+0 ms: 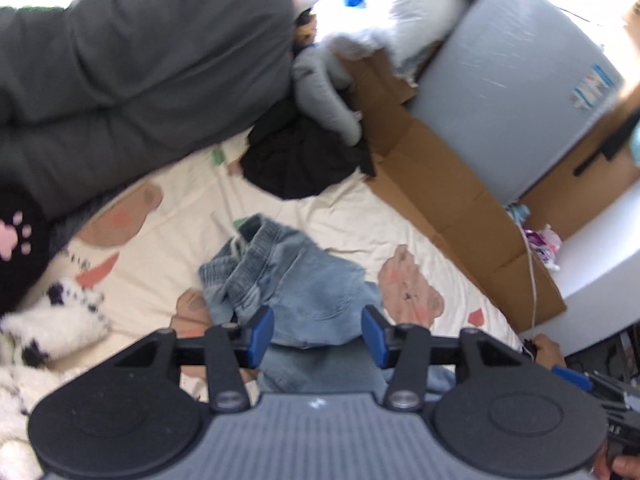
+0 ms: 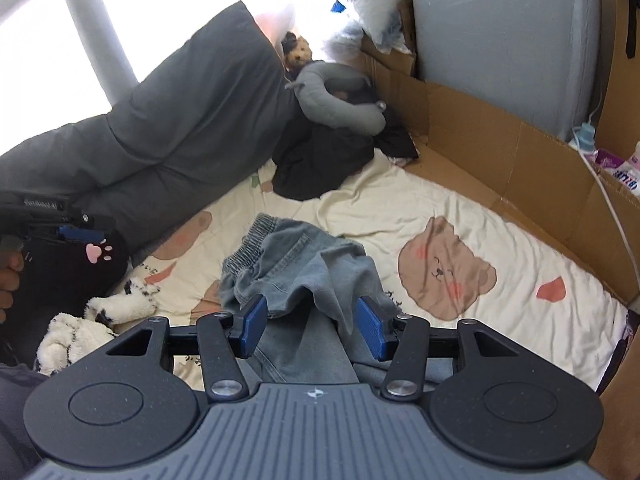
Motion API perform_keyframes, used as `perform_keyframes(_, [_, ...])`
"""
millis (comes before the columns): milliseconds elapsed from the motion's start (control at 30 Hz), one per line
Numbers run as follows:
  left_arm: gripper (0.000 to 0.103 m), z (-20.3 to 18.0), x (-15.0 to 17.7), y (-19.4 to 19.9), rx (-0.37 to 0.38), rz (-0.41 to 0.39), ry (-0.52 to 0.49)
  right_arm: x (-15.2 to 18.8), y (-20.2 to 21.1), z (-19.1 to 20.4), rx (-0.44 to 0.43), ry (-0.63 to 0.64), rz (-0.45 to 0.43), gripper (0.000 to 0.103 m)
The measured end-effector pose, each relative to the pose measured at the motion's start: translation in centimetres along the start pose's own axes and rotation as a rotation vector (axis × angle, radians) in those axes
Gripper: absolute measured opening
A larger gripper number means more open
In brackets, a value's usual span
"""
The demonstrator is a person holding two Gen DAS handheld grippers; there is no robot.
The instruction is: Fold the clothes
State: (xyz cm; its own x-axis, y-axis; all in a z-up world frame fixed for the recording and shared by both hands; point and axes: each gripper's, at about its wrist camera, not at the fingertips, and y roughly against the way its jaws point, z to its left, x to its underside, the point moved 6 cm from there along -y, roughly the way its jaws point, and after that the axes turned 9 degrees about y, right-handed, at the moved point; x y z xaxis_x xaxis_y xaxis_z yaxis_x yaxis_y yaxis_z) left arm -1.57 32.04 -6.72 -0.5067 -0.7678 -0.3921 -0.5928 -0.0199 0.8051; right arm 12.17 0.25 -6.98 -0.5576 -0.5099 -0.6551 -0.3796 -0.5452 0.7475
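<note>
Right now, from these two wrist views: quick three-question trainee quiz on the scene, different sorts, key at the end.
1. True or false: the jeans lie flat and neatly folded on the bedsheet.
2. Which lies beyond the jeans, toward the far corner of the bed? A) black garment B) red towel C) white shirt
3. Fill in: the left hand-held gripper has its blue pads apart, so it is ____.

Key: 1 false, they are crumpled in a heap. 2 A. 3 open, with denim lying between and below the pads and neither pad pressing on it.
</note>
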Motion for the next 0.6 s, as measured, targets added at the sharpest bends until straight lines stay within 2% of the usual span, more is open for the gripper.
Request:
perform_keyframes(300, [0.051,5.5,0.6,-8.1,-0.067,0.081,0.073,1.1,-3.7,0.2,-0.006,0.08,0.083,0.057])
perform_keyframes(433, [0.05,7.1,1.1,-12.3,-0.086,0.115,0.096,1.7,-4.5,0.1,-0.011,0.078,0.098,0.057])
perform_keyframes(600, [0.049,7.3,1.4,-16.3,-0.062,0.094,0.119,2.4,-6.1,0.1,-0.032,0.06,0.154,0.056])
